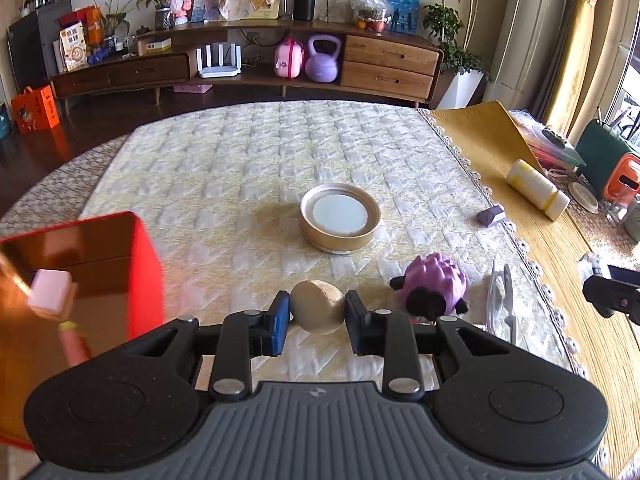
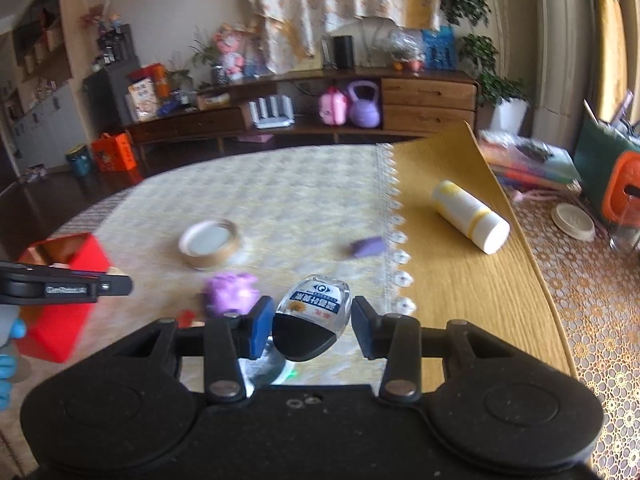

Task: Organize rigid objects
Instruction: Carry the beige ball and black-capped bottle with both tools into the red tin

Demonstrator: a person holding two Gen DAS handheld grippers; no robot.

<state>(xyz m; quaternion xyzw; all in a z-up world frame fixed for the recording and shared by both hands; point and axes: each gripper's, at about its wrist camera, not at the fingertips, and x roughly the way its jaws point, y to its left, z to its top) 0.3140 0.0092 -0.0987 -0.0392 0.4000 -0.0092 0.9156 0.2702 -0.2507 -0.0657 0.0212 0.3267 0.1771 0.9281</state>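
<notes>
A beige rounded stone-like lump (image 1: 318,307) is sitting pinched between the left gripper (image 1: 317,316) pads, presumably for carrying to the open red box (image 1: 132,264) lying to its left. The right gripper (image 2: 313,322) is clamping a small clear black-capped bottle (image 2: 310,320). Beyond both, a purple sheep toy (image 1: 434,286) and round gold tin lid (image 1: 339,218) are waiting on the quilted cloth.
</notes>
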